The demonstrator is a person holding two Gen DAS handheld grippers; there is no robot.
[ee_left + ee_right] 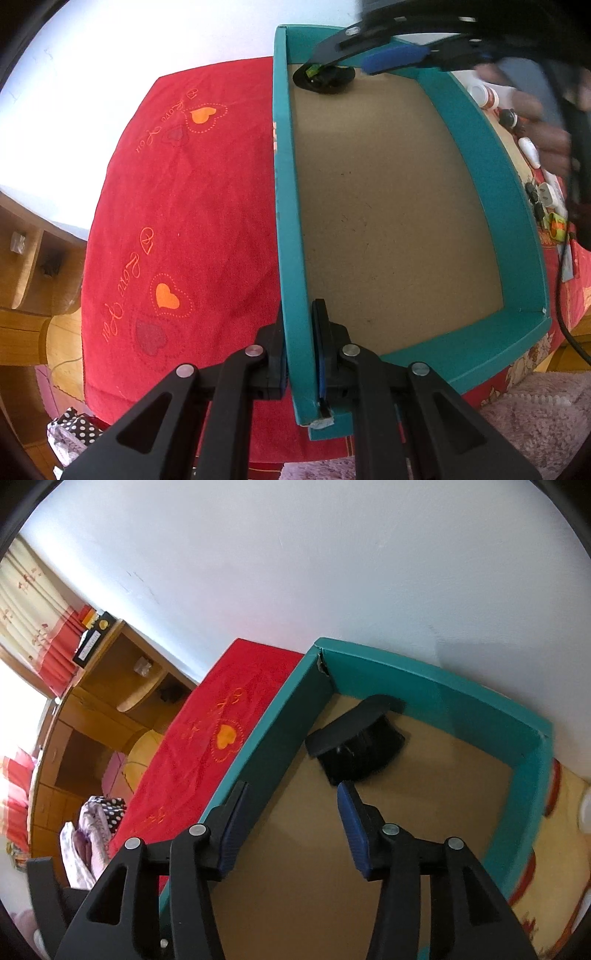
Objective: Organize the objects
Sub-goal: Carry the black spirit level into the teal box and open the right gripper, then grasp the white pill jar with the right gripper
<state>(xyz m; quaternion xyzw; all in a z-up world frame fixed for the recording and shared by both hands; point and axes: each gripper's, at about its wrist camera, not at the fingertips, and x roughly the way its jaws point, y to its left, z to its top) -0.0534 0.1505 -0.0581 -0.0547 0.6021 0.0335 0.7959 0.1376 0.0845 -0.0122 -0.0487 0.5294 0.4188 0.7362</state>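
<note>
A teal box (498, 184) with a bare cardboard floor lies on a red cloth. My left gripper (299, 321) is shut on the box's left wall near the near corner, one pad on each side. In the box's far corner lies a black plastic object (323, 79), seen again in the right wrist view (354, 746) next to the teal wall (424, 686). My right gripper (291, 805) hovers over the box floor just short of that object. It is open, with nothing between its blue pads (351, 823). Its blurred pad (395, 59) shows above the far wall.
The red cloth (177, 206) with heart prints spreads left of the box. Several small items, white bottles (487, 96) and a white plug (546, 192), lie right of it, beside a blurred hand (546, 144). Wooden shelves (122, 686) stand at the left; a white wall is behind.
</note>
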